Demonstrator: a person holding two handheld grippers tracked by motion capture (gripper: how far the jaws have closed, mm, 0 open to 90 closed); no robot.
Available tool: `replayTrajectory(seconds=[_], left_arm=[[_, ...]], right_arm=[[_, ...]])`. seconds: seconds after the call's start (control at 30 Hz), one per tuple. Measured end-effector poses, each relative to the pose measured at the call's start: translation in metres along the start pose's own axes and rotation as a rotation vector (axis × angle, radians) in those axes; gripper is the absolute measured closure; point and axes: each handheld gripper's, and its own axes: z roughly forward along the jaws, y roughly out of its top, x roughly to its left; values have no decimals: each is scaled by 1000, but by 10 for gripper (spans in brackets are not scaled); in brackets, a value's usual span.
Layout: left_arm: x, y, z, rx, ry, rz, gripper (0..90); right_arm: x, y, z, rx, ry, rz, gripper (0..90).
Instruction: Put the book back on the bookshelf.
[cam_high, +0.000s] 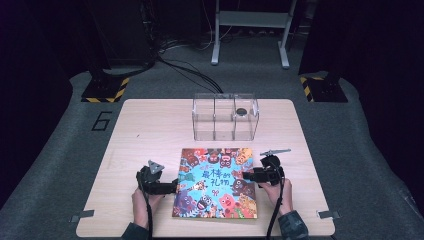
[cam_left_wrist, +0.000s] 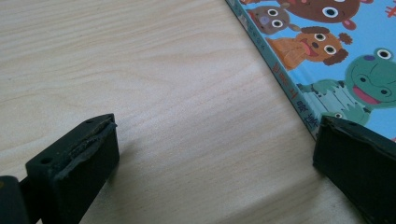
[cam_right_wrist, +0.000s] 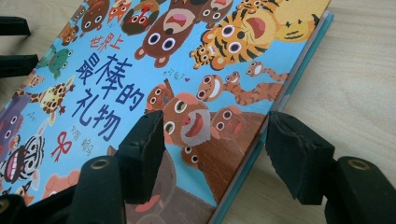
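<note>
A colourful picture book (cam_high: 215, 182) with cartoon animals on a blue cover lies flat on the wooden table (cam_high: 150, 130). My left gripper (cam_high: 175, 186) rests beside the book's spine. Its jaws are wide open in the left gripper view (cam_left_wrist: 215, 158), one on bare wood and one against the spine of the book (cam_left_wrist: 336, 60). My right gripper (cam_high: 246, 175) is at the book's right edge. In the right gripper view (cam_right_wrist: 215, 140) one jaw hovers over the cover (cam_right_wrist: 140, 70) and the other is beside the edge, with a clear gap between the pads.
A clear plastic box (cam_high: 225, 117) with three compartments stands behind the book, with a small dark round object (cam_high: 241, 111) in its right one. Metal clamps (cam_high: 82, 216) sit at the table's front corners. Bare wood lies left of the book.
</note>
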Motion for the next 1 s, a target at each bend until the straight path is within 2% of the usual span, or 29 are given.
replayTrajectory(seconds=[0.1, 0.13, 0.17, 0.2, 0.23, 0.63, 0.83, 0.87, 0.93, 0.97, 1.0], left_arm=[[0, 0, 0, 0, 0, 0, 2], [0, 0, 0, 0, 0, 0, 2], [0, 0, 0, 0, 1, 0, 2], [0, 0, 0, 0, 0, 0, 2], [0, 0, 0, 0, 0, 0, 2], [0, 0, 0, 0, -1, 1, 2], [0, 0, 0, 0, -4, 2, 3], [0, 0, 0, 1, -11, 3, 3], [1, 0, -1, 4, -22, 2, 4], [1, 0, -1, -7, -29, -3, 5], [4, 0, -3, -3, -59, -1, 7]], right_arm=[[0, -1, 0, 6, 5, 15, 387], [-2, -2, 2, 18, 50, 18, 410], [-4, -3, 5, 15, 117, 27, 409], [-3, -4, 9, 15, 134, 33, 387], [-1, -4, 10, 23, 117, 26, 381], [6, 0, 5, 19, 81, -7, 367], [14, 6, -1, 17, 59, -58, 353], [15, 7, -2, 19, 59, -53, 352], [15, 9, -2, 14, 54, -84, 345], [17, 10, -3, 20, 53, -81, 345], [18, 11, -4, 17, 49, -87, 345]])
